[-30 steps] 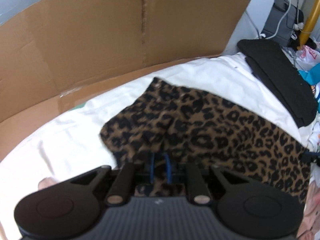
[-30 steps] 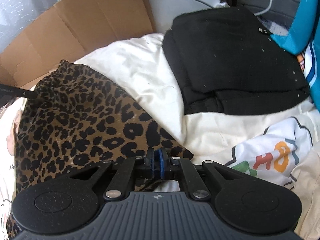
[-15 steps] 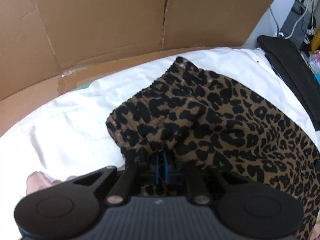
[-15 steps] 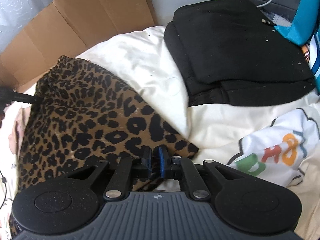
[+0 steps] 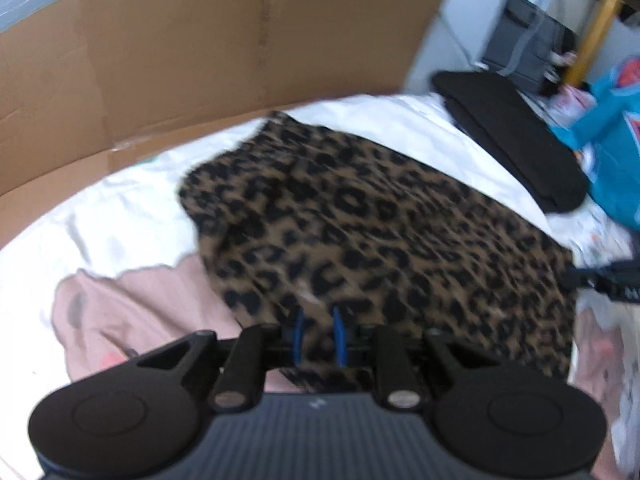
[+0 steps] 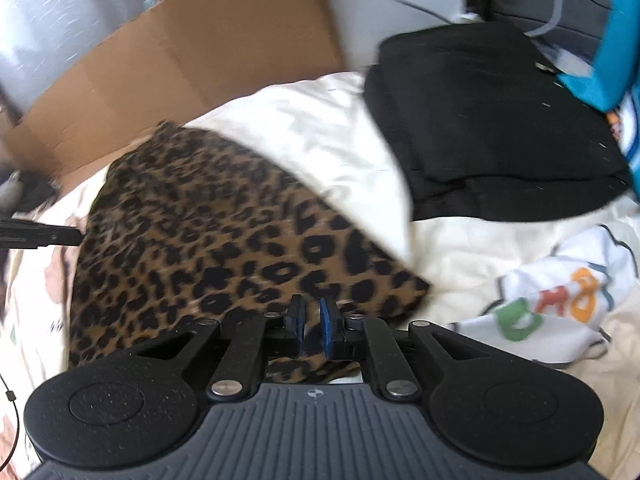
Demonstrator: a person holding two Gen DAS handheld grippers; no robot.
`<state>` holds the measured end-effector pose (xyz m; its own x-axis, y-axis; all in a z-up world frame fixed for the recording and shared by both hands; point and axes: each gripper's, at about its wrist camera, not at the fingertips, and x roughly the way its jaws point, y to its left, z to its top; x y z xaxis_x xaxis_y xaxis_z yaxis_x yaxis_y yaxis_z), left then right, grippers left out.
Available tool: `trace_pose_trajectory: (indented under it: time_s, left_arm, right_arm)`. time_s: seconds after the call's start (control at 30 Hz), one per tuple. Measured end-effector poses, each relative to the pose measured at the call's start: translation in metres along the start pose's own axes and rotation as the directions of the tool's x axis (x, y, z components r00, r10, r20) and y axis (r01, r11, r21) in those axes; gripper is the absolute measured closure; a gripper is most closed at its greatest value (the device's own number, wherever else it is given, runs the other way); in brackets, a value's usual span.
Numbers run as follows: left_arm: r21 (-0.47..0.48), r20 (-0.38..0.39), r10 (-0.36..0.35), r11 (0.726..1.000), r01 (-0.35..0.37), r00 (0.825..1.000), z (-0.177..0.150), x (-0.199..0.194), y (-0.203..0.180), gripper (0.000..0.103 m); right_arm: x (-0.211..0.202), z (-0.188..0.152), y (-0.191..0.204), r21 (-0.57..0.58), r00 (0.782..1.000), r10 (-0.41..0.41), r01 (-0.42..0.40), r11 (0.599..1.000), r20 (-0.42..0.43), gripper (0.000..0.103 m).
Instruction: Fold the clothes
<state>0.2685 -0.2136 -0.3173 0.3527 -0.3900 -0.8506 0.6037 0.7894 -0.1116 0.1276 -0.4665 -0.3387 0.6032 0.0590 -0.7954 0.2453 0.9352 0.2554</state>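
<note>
Cardboard sheet [image 5: 224, 40] upright, behind leopard-print garment [image 5: 380, 232], nothing in it | garment flat on white bedding [image 6: 320, 136], left of folded black clothes [image 6: 492, 120] | left gripper [image 5: 318, 332] angled down at garment's near edge, jaws narrow, opening, cloth between | right gripper [image 6: 311, 322] at its near-right corner, likewise opening, cloth between

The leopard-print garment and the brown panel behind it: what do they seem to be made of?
The leopard-print garment looks like a thin, soft, matte fabric: it drapes and wrinkles on the white sheet; whether woven or knit is unclear. The brown panel looks like plain, matte corrugated cardboard, with fold creases and a raw edge.
</note>
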Motion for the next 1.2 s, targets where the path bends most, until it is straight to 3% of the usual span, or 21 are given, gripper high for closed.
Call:
trace_pose_trajectory:
  time_s: [0.2,0.3,0.5,0.7,1.0,1.2]
  left_arm:
    - [-0.027,-0.056,-0.003,1.0,0.002,0.998,-0.033,0.02,-0.005,0.086]
    - [-0.023,-0.05,0.006,1.0,-0.007,0.999,-0.043,0.024,-0.005,0.086]
    - [-0.06,-0.05,-0.027,0.998,0.024,0.998,-0.059,0.004,-0.003,0.086]
    - [-0.165,-0.049,-0.085,0.983,0.076,0.995,-0.081,-0.027,0.013,0.086]
    - [-0.381,-0.068,-0.249,0.902,0.206,0.966,-0.105,-0.037,0.021,0.074]
    - [-0.531,-0.079,-0.367,0.802,0.273,0.927,-0.126,-0.013,0.024,0.073]
  right_arm:
    - [0.008,-0.01,0.016,-0.075,0.998,0.003,-0.008,0.997,-0.058,0.089]
    - [0.012,-0.015,0.011,-0.046,0.997,-0.014,0.01,0.999,-0.08,0.089]
    - [0.01,-0.02,0.014,-0.078,0.992,-0.05,0.041,0.996,-0.115,0.089]
    - [0.006,-0.011,0.02,-0.106,0.983,-0.108,0.093,0.99,-0.148,0.089]
    - [-0.002,-0.006,0.028,-0.084,0.992,-0.064,0.055,0.995,-0.109,0.087]
    - [0.003,-0.008,0.027,-0.075,0.991,-0.047,0.037,0.996,-0.126,0.087]
